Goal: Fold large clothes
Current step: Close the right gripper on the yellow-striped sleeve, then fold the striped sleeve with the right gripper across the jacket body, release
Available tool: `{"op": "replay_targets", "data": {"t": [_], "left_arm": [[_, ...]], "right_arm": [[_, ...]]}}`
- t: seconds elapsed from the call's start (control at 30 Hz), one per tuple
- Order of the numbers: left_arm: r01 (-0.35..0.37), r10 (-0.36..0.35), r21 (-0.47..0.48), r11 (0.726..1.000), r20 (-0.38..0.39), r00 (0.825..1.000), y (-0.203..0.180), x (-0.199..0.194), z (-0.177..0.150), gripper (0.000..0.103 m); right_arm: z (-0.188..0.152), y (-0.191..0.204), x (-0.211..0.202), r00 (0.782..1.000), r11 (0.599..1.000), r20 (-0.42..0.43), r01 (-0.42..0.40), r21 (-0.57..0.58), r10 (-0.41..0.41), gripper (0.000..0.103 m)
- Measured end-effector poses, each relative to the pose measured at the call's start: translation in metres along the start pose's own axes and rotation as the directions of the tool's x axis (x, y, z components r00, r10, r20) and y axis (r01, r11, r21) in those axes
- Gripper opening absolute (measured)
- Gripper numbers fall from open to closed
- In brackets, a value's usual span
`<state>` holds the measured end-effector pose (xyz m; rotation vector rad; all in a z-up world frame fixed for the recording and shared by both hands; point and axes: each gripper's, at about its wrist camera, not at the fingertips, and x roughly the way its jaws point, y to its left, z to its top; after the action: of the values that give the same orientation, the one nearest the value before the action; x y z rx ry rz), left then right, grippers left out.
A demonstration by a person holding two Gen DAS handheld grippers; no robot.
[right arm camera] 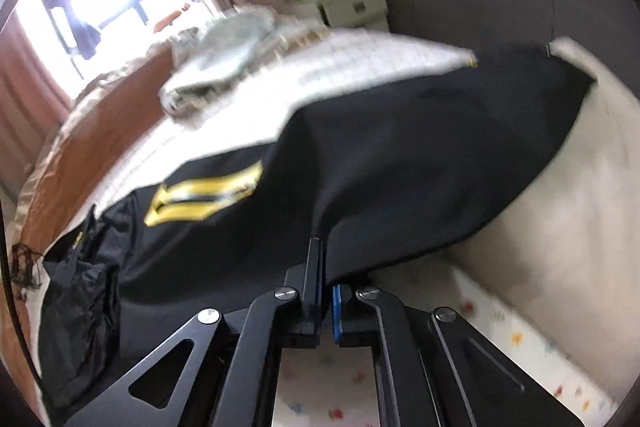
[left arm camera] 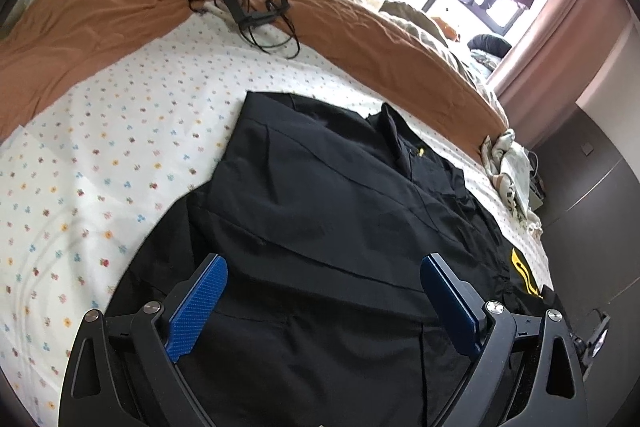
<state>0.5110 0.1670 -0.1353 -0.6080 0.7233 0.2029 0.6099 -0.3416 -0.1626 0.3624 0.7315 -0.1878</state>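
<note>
right gripper pinches the jacket edge, left gripper stands wide

in the right wrist view the right gripper [right arm camera: 325,267] sits at the lower centre of the frame with its two fingers pressed together. the edge of the black jacket [right arm camera: 420,155] is caught between them, and the cloth spreads from this point toward the upper right of the frame. a yellow stripe emblem [right arm camera: 204,195] shows on the jacket at the left centre. this view is blurred.

in the left wrist view the left gripper [left arm camera: 324,291] has its blue pads [left arm camera: 196,311] far apart, one at each side of the lower frame. nothing is between them. the jacket [left arm camera: 320,195] fills the centre and lower part, lying on the flowered bed sheet [left arm camera: 100,163]. whether the pads touch the cloth is not clear.
</note>
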Motion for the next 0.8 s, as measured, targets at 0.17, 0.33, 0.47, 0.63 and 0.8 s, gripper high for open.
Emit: {"op": "replay_targets", "data": {"t": [0.17, 0.33, 0.47, 0.63, 0.8], "left_arm": [[0.033, -0.034, -0.022, 0.999, -0.003, 0.999, 0.005, -0.003, 0.003, 0.097], [0.058, -0.058, -0.041, 0.997, -0.016, 0.998, 0.012, -0.007, 0.009, 0.097], [0.086, -0.087, -0.090, 0.992, -0.013, 0.996, 0.024, -0.015, 0.016, 0.097], [0.114, -0.117, -0.114, 0.987, -0.018, 0.993, 0.035, -0.022, 0.022, 0.097], [0.133, -0.137, -0.138, 0.982, -0.018, 0.990, 0.044, -0.027, 0.027, 0.097]], "right_arm": [[0.022, 0.034, -0.028, 0.998, 0.998, 0.058, -0.023, -0.065, 0.027, 0.003], [0.042, 0.079, -0.062, 0.991, 0.989, 0.099, -0.075, -0.127, 0.088, 0.003], [0.042, 0.130, -0.090, 0.984, 0.968, 0.110, -0.115, -0.222, 0.142, 0.003], [0.023, 0.188, -0.107, 0.975, 0.931, 0.073, -0.175, -0.321, 0.209, 0.003], [-0.009, 0.242, -0.112, 0.966, 0.890, 0.019, -0.230, -0.395, 0.258, 0.003]]}}
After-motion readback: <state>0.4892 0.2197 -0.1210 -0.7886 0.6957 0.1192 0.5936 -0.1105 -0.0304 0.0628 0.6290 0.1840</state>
